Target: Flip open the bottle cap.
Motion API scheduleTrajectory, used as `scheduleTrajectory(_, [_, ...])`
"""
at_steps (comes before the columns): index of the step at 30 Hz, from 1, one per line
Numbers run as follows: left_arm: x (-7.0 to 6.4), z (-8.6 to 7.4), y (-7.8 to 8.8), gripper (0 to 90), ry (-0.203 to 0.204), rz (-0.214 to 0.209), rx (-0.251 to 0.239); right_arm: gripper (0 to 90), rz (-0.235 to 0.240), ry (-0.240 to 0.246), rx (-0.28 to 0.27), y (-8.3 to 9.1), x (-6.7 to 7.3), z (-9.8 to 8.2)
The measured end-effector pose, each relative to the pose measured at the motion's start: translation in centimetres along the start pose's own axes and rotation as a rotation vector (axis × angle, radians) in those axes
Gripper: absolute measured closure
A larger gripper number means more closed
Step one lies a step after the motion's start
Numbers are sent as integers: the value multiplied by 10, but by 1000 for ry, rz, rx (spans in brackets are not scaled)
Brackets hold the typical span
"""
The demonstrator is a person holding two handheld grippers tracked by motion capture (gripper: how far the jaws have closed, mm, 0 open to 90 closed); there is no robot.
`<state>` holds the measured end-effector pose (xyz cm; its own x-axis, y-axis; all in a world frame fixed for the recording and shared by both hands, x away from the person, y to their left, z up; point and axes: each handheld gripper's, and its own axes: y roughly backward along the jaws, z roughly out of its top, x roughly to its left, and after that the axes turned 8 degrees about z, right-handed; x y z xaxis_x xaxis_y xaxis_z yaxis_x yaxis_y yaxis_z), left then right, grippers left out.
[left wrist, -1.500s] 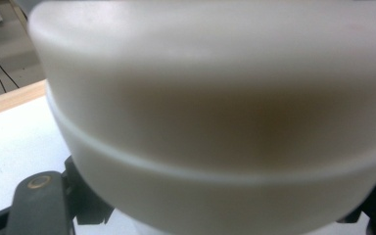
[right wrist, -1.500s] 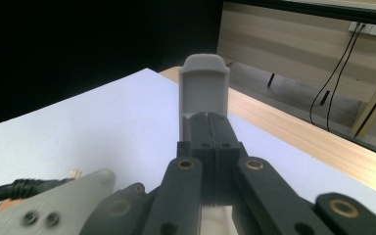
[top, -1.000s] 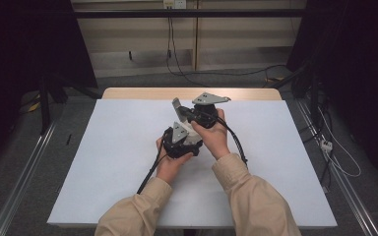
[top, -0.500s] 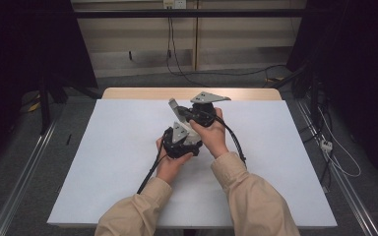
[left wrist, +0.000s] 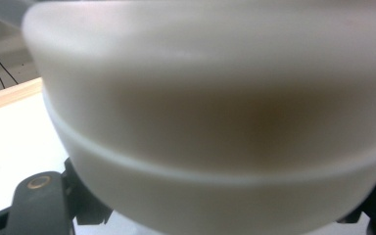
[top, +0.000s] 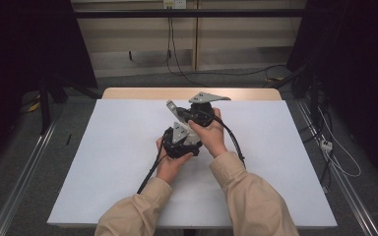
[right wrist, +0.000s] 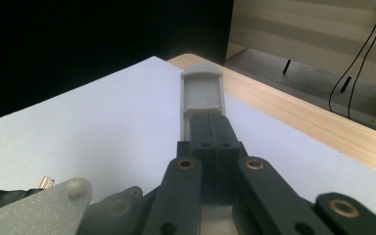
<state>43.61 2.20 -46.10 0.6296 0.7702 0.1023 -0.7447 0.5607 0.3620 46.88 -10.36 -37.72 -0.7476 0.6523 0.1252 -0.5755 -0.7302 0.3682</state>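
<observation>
While my hands hover mid-table [top: 103,162], right gripper [right wrist: 210,128] sits clamped, jaws together; left gripper [top: 179,140] jaws closed too, blurred whitish shape [left wrist: 215,122] against its camera.

No text, label, brand, number or sign can be read in any of the views. The white sheet on the counter [top: 128,172] is blank, and the grey plates and black bodies of the hand-held grippers carry no legible marking.
</observation>
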Motion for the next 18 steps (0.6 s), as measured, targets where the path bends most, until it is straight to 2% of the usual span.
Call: scheduleTrajectory(18, [1,0,0,186,1,5,1,900,33,-37,22,-5,-4,-1])
